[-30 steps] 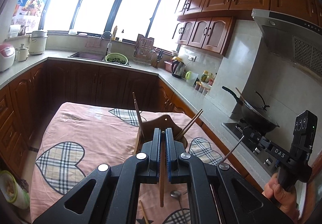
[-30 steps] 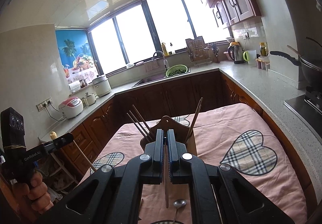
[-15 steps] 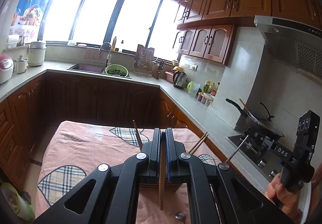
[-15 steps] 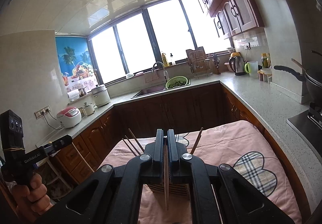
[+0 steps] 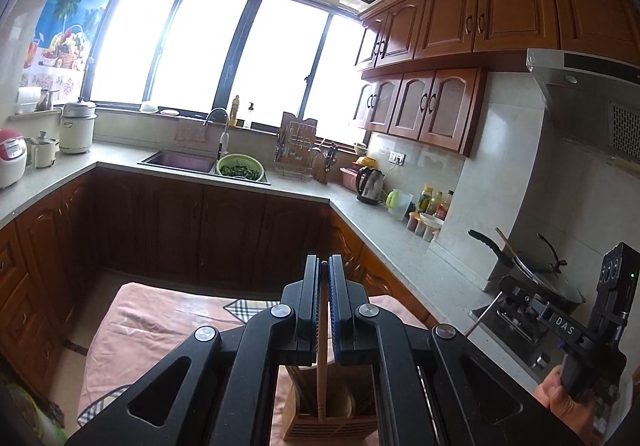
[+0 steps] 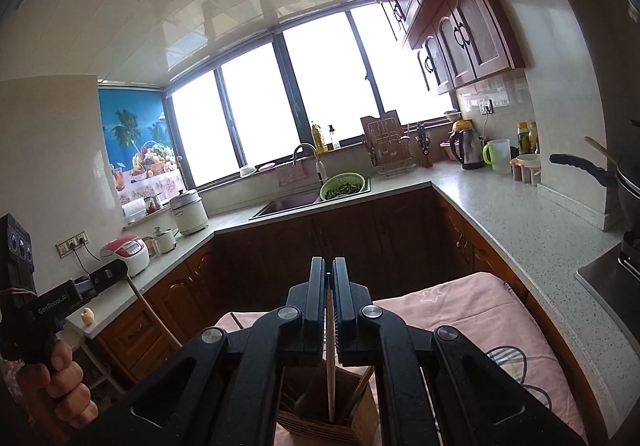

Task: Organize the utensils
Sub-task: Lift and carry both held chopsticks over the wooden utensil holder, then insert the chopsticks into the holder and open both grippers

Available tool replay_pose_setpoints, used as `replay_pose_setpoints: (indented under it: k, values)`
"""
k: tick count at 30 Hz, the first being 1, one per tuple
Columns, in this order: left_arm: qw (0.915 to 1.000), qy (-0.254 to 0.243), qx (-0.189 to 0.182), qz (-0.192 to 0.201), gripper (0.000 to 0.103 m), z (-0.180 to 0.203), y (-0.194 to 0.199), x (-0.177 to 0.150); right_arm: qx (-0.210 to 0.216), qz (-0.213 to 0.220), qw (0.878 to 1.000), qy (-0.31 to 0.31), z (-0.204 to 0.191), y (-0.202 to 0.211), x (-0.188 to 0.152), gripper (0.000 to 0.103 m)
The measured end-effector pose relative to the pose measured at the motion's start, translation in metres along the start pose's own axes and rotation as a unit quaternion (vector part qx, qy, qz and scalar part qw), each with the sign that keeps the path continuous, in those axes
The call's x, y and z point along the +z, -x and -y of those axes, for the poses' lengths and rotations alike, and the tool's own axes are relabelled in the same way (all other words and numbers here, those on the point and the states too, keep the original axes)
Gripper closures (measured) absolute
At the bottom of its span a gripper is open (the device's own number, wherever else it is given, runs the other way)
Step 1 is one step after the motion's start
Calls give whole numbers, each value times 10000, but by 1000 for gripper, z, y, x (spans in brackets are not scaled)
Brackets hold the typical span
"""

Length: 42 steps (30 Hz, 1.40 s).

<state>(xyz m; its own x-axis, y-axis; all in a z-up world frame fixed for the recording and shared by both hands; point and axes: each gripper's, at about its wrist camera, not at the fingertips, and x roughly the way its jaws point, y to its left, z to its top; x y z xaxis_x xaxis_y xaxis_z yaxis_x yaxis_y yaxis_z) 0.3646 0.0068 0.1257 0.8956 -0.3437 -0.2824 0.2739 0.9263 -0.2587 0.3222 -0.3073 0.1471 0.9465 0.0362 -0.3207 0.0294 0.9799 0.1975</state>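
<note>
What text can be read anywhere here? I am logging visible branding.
"DAS" on the right claw's body, seen from the left wrist.
"GenRobot.AI" on the left claw's body, seen from the right wrist.
Bottle labels and the rice cooker panel: too small to read.

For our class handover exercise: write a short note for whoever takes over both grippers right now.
Left gripper: shut on a wooden chopstick, its lower end over the wooden utensil holder.
Right gripper: shut on a pale chopstick, above the same holder.
Done: some chopsticks already stand in the holder on the pink cloth.
Left: lower both sticks in and release. Other loose utensils are not in view.
</note>
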Motion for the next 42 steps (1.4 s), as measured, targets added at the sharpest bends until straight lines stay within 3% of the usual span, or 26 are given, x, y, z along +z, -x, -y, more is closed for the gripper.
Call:
replay_pose_setpoints:
  k: [12,22,39,42]
  values:
    - [9983,362,259,-364,100,-14,-86,-36,-149,-245,9995,-136,16,-35,-33,100]
    - [9950,479,341,-803,100,-21,-124,-50,-254,-626,9969,-412,33,-53,-66,100]
    - [9946,419,372,-879,99,-32,-116,-55,-281,-859,9942,-576,41,-63,-76,99]
    - [9943,427,356,-905,98,-32,-117,-54,-285,-886,9941,-563,40,-63,-75,94]
